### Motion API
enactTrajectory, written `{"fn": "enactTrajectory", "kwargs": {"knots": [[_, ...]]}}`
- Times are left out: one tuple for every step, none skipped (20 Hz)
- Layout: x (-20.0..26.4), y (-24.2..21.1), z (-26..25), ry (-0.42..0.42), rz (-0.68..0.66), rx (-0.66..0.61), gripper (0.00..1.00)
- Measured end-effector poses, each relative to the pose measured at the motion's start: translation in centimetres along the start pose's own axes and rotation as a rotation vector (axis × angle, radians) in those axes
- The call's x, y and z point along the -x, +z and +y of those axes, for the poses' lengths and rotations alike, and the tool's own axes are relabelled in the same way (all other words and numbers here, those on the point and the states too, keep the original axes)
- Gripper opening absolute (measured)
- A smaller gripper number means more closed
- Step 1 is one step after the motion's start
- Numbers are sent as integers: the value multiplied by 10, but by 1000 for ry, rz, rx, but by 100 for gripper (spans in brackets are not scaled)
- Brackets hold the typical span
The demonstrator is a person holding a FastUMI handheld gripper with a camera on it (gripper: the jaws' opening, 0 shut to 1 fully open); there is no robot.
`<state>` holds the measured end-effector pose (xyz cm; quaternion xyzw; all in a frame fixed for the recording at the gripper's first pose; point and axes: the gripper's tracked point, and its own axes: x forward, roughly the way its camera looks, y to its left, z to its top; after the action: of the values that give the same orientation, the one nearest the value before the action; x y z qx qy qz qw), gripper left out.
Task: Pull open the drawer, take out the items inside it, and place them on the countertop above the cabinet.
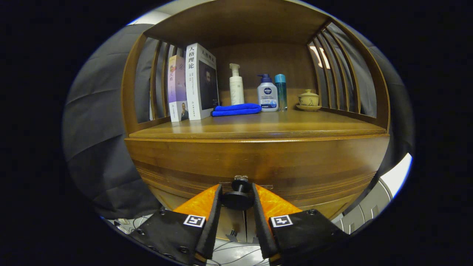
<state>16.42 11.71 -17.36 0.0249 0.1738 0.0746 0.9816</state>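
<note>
Dark cloth wall (96,147) behind a slatted wooden shelf (332,74).

On the countertop (258,127), along its back edge, books (192,83) stand at the left, then a folded cloth (236,109), pump bottles (252,91), and a lidded cup (308,99) toward the right corner; the drawer knob (238,195) sits between the gripper (237,192) fingers

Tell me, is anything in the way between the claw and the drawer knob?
No, nothing is. The drawer knob already sits between the two fingers of the claw, which look closed on its sides. The drawer still looks closed, with the countertop right above it.
</note>
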Motion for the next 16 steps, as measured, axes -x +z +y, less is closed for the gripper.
{"fn": "enactTrajectory", "kwargs": {"knots": [[-2, 0, 0, 3, 10, 1, 48], [-1, -1, -1, 7, 16, -6, 45], [-2, -2, 0, 14, 38, -8, 43], [0, -1, 0, 18, 48, -5, 42], [-7, -2, 0, 18, 60, -11, 37], [-2, 0, 0, 18, 60, 6, 32], [0, 1, 0, 13, 63, 18, 32], [2, -1, 0, 7, 60, 20, 32], [3, -2, 0, 3, 63, 17, 32], [5, -2, 0, 1, 63, 13, 32], [9, -3, 1, 1, 64, 12, 32], [17, -6, 0, 3, 65, 13, 32], [22, -7, 0, 4, 66, 14, 32], [27, -9, 1, 10, 69, 15, 32], [33, -10, 2, 15, 70, 15, 32], [38, -12, 3, 17, 71, 18, 32]]}}
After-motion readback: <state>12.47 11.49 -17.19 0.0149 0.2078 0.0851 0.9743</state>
